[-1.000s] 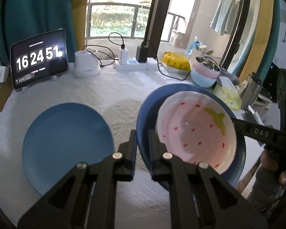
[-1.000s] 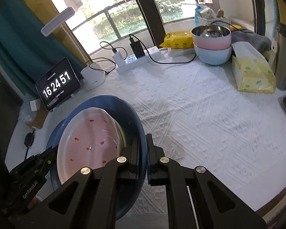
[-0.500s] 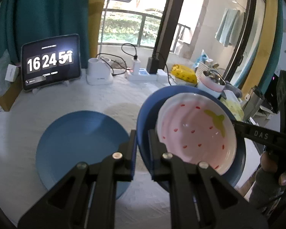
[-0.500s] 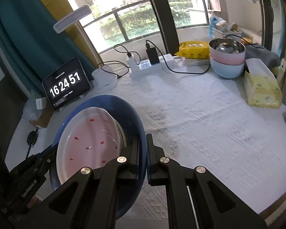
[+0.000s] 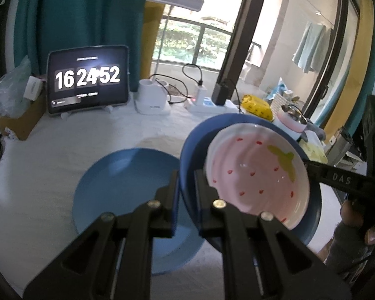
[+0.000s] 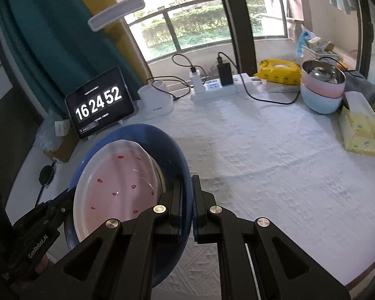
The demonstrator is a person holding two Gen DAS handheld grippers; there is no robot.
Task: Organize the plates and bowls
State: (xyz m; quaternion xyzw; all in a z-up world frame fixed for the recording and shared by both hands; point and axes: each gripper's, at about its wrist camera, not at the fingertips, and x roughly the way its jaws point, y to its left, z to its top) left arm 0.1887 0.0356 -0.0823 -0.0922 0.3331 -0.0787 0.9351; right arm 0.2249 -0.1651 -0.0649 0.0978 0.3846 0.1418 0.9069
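You are in a lived-in home: a cloth-covered counter [image 6: 262, 150] by a balcony window [image 6: 200, 25], teal curtains [image 5: 87, 12], a towel [image 5: 310, 47] hanging to dry, a tissue pack [image 6: 360, 130] and a desk lamp [image 6: 116, 12].

Backlit window [image 6: 200, 25] glare, fisheye-warped dark edges

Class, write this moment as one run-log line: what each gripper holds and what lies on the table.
left gripper: shut on blue plate rim | right gripper: shut on opposite rim | strawberry dish: riding on blue plate | second blue plate: on table
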